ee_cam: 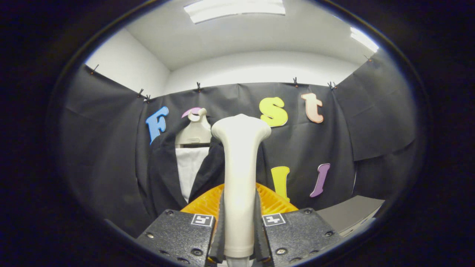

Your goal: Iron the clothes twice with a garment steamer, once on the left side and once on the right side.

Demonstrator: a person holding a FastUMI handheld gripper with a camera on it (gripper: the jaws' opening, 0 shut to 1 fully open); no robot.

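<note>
My gripper (pixel 239 207) is shut on the cream handle of the garment steamer (pixel 239 163), which stands upright between the fingers with its wide head on top. Beyond the steamer, slightly to its left, a dark jacket (pixel 160 174) over a white shirt (pixel 189 170) hangs on a pale mannequin-style hanger (pixel 195 131) against the booth wall. The steamer head hides part of the jacket's right side and is held apart from the cloth.
An orange ribbed object (pixel 272 202) lies just ahead of the fingers, behind the steamer handle. A grey flat surface (pixel 350 213) sits low to the right. Black cloth walls close the booth on three sides.
</note>
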